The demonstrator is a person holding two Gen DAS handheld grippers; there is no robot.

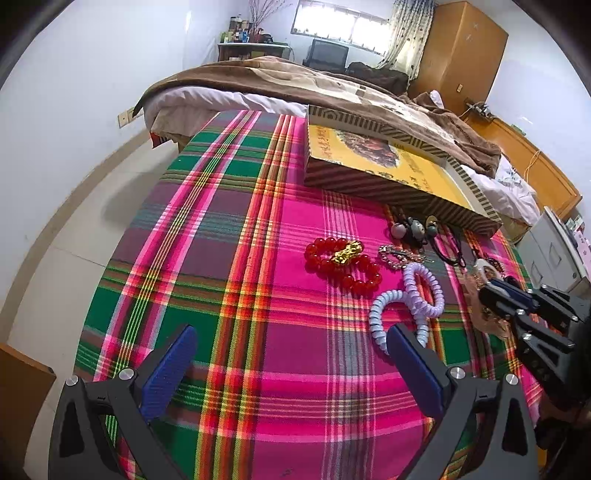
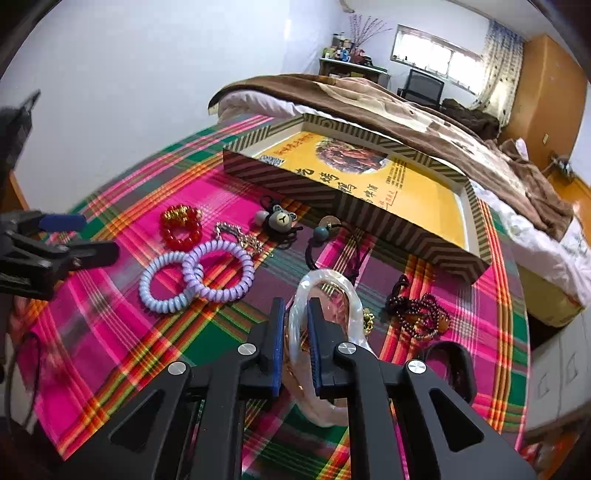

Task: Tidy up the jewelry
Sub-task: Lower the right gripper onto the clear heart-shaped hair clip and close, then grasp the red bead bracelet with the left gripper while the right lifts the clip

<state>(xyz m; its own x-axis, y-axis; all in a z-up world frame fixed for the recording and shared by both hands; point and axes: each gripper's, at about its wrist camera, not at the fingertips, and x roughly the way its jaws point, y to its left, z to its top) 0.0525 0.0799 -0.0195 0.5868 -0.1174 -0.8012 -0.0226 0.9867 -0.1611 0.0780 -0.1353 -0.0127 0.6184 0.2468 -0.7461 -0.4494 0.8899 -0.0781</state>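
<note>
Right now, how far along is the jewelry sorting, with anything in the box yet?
Nothing looks done: the striped box shows only its yellow liner. In hand: the right gripper is shut on the white bangle. The left gripper is open and holds nothing. Left on the cloth: red bead bracelet, two coil hair ties, bear hair tie, dark bead strand.

We are looking at a home bedroom. A bed (image 1: 280,85) is lying under a brown blanket (image 2: 424,110), with a plaid cloth (image 1: 236,280) spreading over its near end. A wooden wardrobe (image 1: 461,51) is standing in the corner, a curtain (image 1: 406,33) is hanging beside the window (image 2: 432,55), and bottles are crowding a shelf (image 1: 251,46).
</note>
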